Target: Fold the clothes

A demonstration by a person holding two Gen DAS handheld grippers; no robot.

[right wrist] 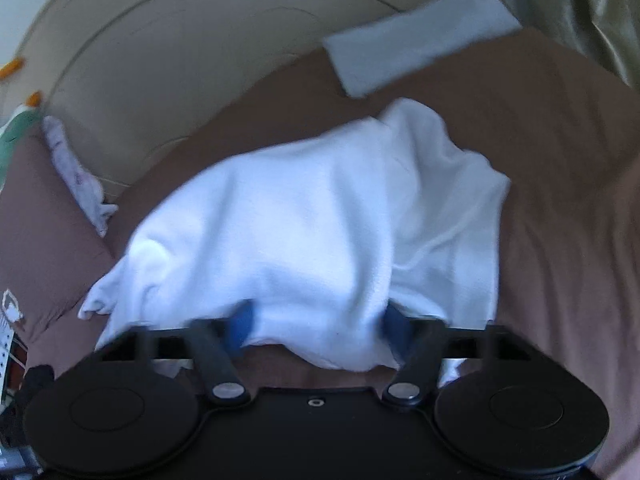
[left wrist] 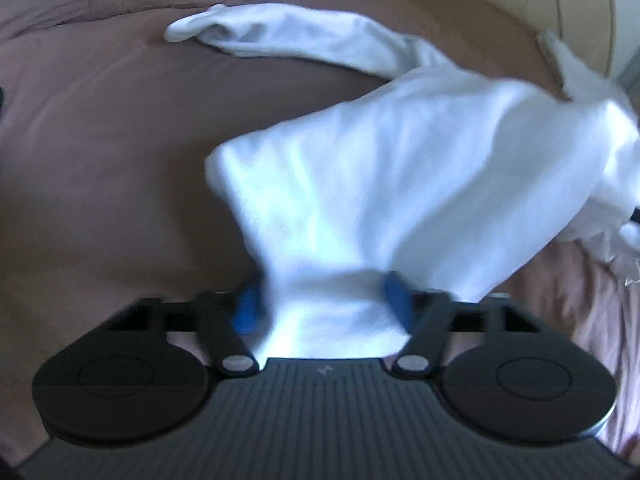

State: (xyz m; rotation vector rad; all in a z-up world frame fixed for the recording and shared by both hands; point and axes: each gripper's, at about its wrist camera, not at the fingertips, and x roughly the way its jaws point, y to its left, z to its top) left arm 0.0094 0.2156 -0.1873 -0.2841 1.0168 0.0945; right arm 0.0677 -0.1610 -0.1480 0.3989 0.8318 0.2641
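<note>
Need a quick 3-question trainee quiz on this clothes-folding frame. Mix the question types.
1. True or false: the white garment lies flat and neatly folded.
2. What colour is the bed sheet under it? A green, B brown, C black.
3. In the right wrist view, what lies beyond the garment at the bed's far edge?

Key:
1. False. It is bunched and rumpled, with one long part trailing away across the sheet.
2. B.
3. A folded white cloth, apart from the garment.
</note>
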